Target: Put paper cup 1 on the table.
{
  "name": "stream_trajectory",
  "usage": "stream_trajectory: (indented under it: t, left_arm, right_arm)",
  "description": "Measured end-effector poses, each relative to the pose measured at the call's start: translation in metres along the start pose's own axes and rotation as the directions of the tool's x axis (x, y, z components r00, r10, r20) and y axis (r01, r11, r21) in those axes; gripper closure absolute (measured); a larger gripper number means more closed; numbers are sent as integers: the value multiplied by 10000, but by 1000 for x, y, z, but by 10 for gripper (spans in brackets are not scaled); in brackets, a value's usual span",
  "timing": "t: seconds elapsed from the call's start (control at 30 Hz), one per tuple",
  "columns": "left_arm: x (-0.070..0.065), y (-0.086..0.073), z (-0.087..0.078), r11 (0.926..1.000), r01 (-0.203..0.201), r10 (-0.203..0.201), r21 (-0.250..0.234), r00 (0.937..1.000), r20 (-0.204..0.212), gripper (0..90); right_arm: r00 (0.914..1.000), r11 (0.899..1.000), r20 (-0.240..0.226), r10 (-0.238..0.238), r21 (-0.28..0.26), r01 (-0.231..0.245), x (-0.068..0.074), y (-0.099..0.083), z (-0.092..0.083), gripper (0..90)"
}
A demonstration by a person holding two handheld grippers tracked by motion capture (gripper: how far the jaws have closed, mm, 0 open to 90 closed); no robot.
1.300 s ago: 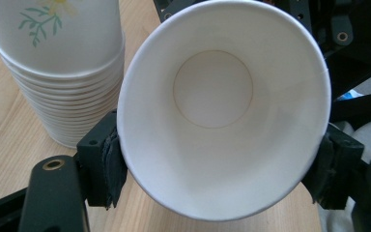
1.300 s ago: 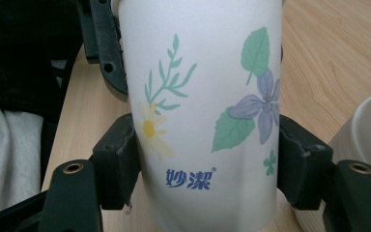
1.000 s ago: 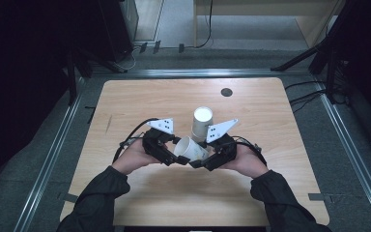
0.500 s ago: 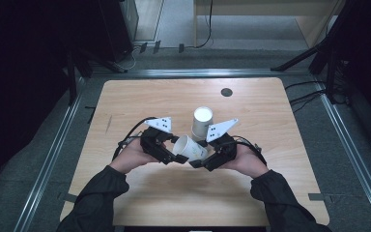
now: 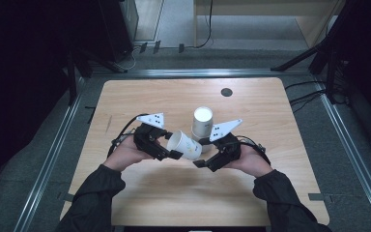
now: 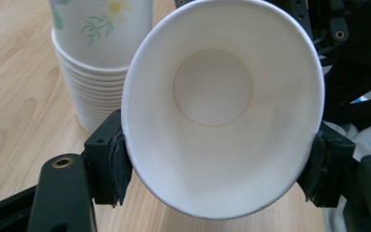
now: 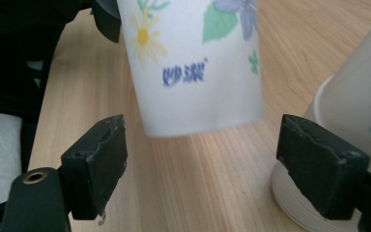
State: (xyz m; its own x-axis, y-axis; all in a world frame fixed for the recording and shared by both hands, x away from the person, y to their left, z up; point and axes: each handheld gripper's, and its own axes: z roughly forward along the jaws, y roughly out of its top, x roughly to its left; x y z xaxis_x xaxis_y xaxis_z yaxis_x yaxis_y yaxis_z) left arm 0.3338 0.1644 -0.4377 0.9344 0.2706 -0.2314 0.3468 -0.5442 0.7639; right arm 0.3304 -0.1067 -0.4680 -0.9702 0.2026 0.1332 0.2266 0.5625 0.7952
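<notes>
Wooden bench lies bare toward its far and near edges in the high view; at mid-bench the left gripper holds a paper cup tilted on its side, just beside an inverted cup stack. Left gripper view: both pads pinch the cup's rim, squeezed to an oval, white inside. Right gripper view: the right gripper has just been opening and stands spread, clear of the flower-printed cup base, bench wood below.
</notes>
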Motion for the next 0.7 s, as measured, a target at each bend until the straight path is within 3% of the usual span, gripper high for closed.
stream_trajectory:
  t: [0.23,0.4,0.53,0.7]
  left_arm:
    - [5,-2,-17,9998,206,-204,47,9992,-357,264]
    - [10,-5,-31,9985,494,-470,215,9938,-1008,264]
    - [17,-12,-42,9957,767,-676,520,9852,-1575,264]
    - [27,-22,-56,9883,1269,-1044,847,9675,-2304,264]
  right_arm:
    - [9993,10000,382,53,49,-54,0,-5,-3,179]
    - [9980,9999,616,161,-6,-161,-2,-7,-6,179]
    - [9972,9997,704,243,-54,-239,-3,-9,-11,178]
    - [9962,9995,811,315,-88,-309,-4,-11,-14,177]
